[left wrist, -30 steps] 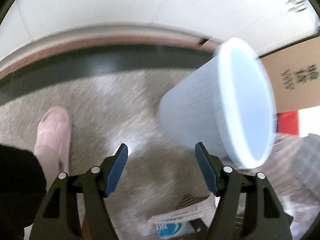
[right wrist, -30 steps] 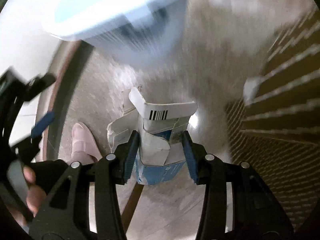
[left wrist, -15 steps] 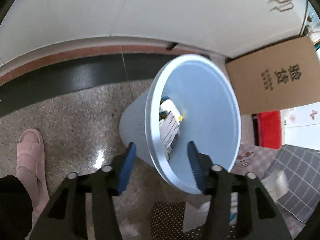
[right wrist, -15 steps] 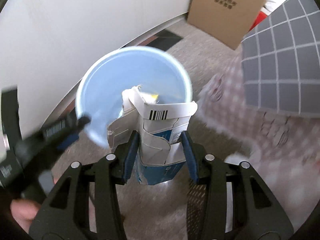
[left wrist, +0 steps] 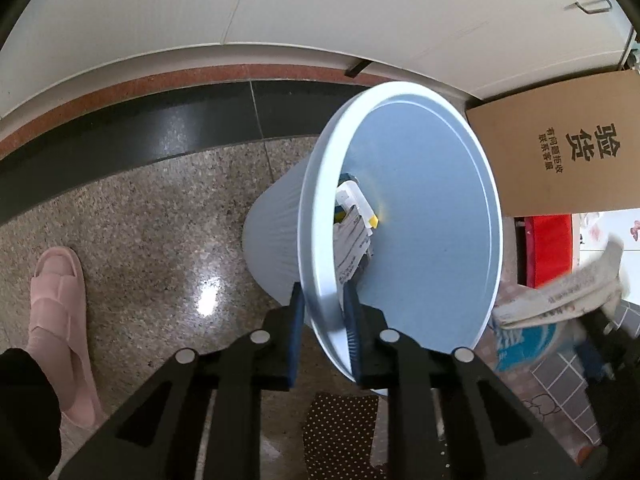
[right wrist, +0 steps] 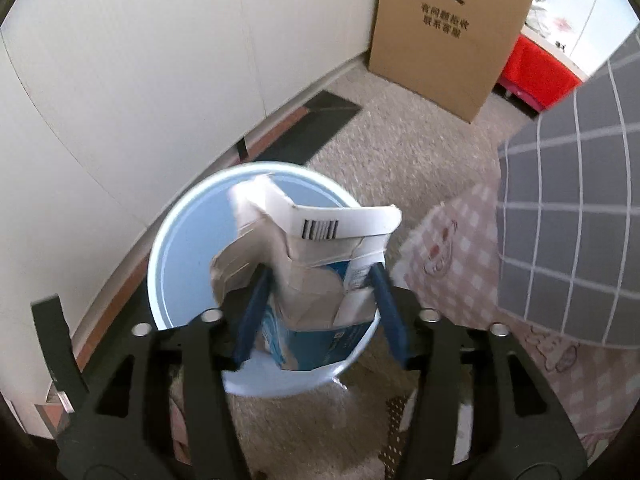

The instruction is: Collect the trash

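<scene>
I read two large dark Chinese characters and two rows of smaller ones on the brown cardboard box standing against the white wall; the small print is too fine to make out. The torn blue-and-white carton shows a barcode on its white flap. My right gripper has that carton between its jaws, which are opening, directly over the pale blue bin. My left gripper is closing on the bin's near rim, pads on either side of it. Inside lies more printed packaging with a yellow corner. A pink slipper rests on the speckled floor, a red object beside the box.
</scene>
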